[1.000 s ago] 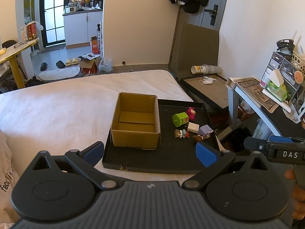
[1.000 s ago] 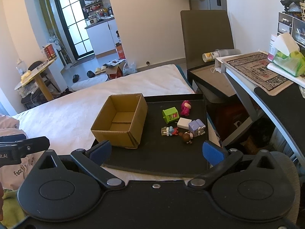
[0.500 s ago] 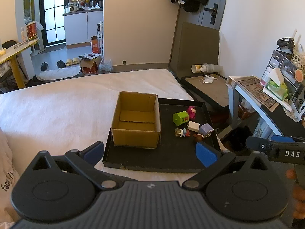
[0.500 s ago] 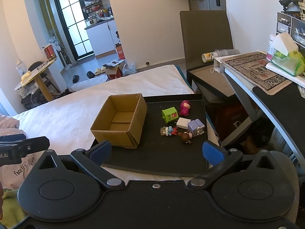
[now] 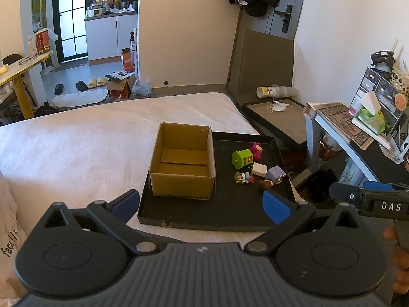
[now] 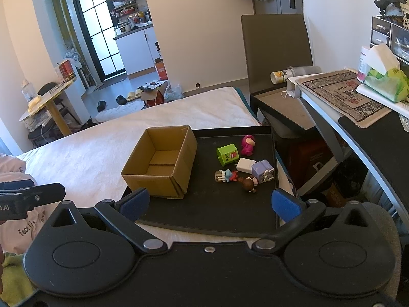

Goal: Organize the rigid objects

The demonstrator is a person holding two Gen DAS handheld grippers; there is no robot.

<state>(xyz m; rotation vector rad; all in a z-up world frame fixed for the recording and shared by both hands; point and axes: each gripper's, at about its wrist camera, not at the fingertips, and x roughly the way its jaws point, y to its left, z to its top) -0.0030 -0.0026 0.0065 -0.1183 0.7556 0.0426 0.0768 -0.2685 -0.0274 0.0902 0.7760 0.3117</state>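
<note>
While both grippers hang back short of the tray's near edge, nothing is in hand: the left gripper (image 5: pixel 200 204) and right gripper (image 6: pixel 209 203) each stand with fingers spread wide, empty. The black tray (image 6: pixel 204 220) lies on the bed's right edge. The cardboard box (image 6: pixel 159 162) sits in the tray's left half, open top, nothing visible inside. Toys are clustered toward the tray's far right corner: green cube (image 6: pixel 227 154), pink figure (image 6: pixel 248 144), white block (image 6: pixel 245 165), purple block (image 6: pixel 263 171), blue-red figure (image 6: pixel 226 176), brown figure (image 6: pixel 249 184). Judgement: sorting not yet started; first pick pending. The right gripper is the natural choice. Take an outlying piece first, probably the brown figure, nearest and partly free. Approach from above, fingers straddling it, without nudging the purple block touching it.
</note>
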